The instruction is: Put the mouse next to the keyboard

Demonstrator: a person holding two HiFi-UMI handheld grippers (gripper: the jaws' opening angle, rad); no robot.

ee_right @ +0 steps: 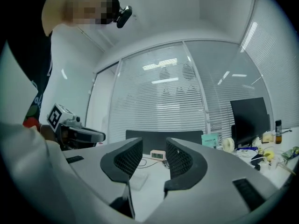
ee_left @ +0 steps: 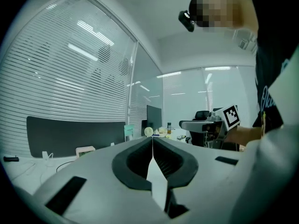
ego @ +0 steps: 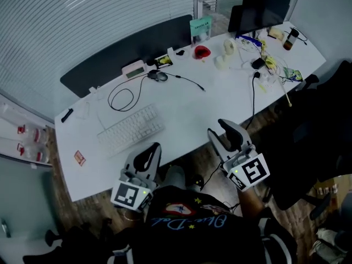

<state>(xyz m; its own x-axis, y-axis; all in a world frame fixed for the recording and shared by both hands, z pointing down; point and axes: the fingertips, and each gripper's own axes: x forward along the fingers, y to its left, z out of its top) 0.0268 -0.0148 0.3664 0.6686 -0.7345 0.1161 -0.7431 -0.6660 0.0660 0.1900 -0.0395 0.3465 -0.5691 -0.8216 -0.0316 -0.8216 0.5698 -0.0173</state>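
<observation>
The black mouse [ego: 159, 76] lies at the back of the white desk [ego: 187, 114], its cable looping to the left. The white keyboard [ego: 132, 129] sits nearer the front edge, well apart from the mouse. My left gripper [ego: 149, 152] hangs off the desk's front edge, just below the keyboard; in the left gripper view its pads [ee_left: 152, 143] meet with nothing between them. My right gripper [ego: 221, 131] hovers at the front edge further right. In the right gripper view [ee_right: 154, 157] its jaws stand apart and empty, aimed across the desk.
A dark partition [ego: 132, 45] backs the desk, with a small clock [ego: 133, 70] before it. A monitor [ego: 264, 7], a red object [ego: 202, 52], white rolls and tangled cables [ego: 264, 65] crowd the far right. A black chair [ego: 324, 125] stands to the right.
</observation>
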